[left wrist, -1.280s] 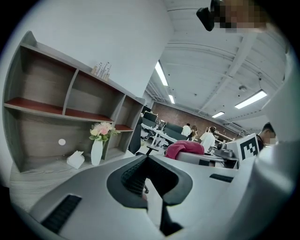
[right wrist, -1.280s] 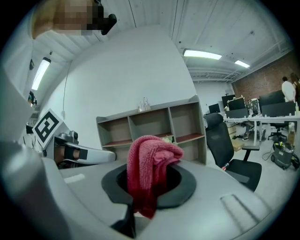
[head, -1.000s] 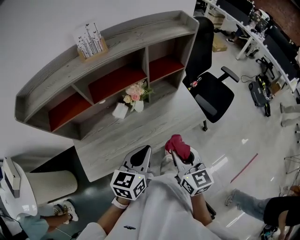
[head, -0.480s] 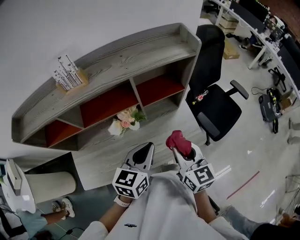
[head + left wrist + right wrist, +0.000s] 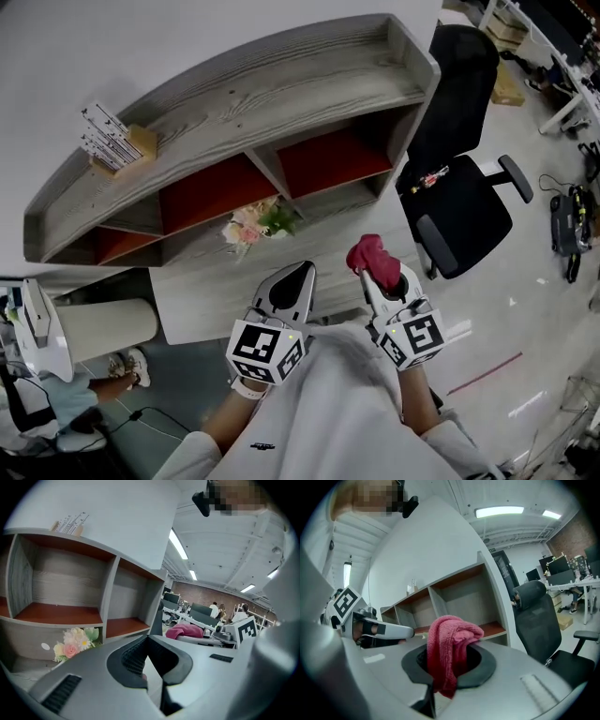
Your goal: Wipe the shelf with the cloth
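1. While the right gripper [image 5: 451, 667] has its jaws clamped on a bunched pink cloth [image 5: 449, 637], the folds spill over their tips, at the lower centre-right of the head view.
2. Beside it at lower centre, the left gripper [image 5: 147, 641] has its jaws pressed together with nothing between them.
3. Both grippers sit apart from the grey shelf [image 5: 253, 84], whose red-floored compartments fill the upper half of the frame.
4. Flowers [image 5: 253, 223] rest on the shelf's lower ledge at mid-frame, and a black office chair [image 5: 459, 197] stands at the right.

White wall [image 5: 141, 37]. Pale glossy floor [image 5: 525, 309]. Black office chair [image 5: 464, 202] stands on it. Ceiling strip lights [image 5: 499, 512] lit. Desks [image 5: 204, 613] with monitors farther back.
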`<state>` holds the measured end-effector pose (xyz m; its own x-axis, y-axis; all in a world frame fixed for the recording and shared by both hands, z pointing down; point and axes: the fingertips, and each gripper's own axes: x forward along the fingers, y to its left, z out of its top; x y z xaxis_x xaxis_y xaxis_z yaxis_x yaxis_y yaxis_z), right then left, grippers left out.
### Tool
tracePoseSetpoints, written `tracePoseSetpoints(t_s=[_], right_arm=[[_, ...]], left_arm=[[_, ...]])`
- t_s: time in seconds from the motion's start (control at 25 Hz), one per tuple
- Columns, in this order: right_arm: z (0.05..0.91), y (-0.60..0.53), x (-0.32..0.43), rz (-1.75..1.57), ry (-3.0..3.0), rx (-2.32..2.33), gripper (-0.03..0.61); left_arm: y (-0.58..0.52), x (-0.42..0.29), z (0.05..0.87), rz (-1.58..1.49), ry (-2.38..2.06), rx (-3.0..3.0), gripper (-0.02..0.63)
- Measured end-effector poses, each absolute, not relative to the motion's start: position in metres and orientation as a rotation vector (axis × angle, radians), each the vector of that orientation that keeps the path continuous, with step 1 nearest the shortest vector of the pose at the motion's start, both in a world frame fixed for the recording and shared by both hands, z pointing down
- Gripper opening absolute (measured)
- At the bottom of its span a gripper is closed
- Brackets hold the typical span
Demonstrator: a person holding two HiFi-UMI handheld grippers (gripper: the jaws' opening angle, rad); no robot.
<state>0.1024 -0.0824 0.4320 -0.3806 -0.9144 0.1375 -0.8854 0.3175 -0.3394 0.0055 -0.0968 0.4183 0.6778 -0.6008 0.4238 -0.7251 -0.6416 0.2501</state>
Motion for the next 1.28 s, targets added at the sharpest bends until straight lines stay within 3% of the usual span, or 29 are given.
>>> tracePoseSetpoints(t_s=[0.68, 1.28], right_arm=[[0.427, -0.095, 0.068, -0.455, 2.656, -1.582, 0.061], [0.414, -0.199, 0.033, -0.268, 2.708, -1.497, 0.063]], left_arm=[[-0.109, -0.018, 0.425, 0.385, -1.126, 2.442, 0.006], [-0.160, -0.037, 0.423, 0.302, -1.319, 2.396, 0.006]])
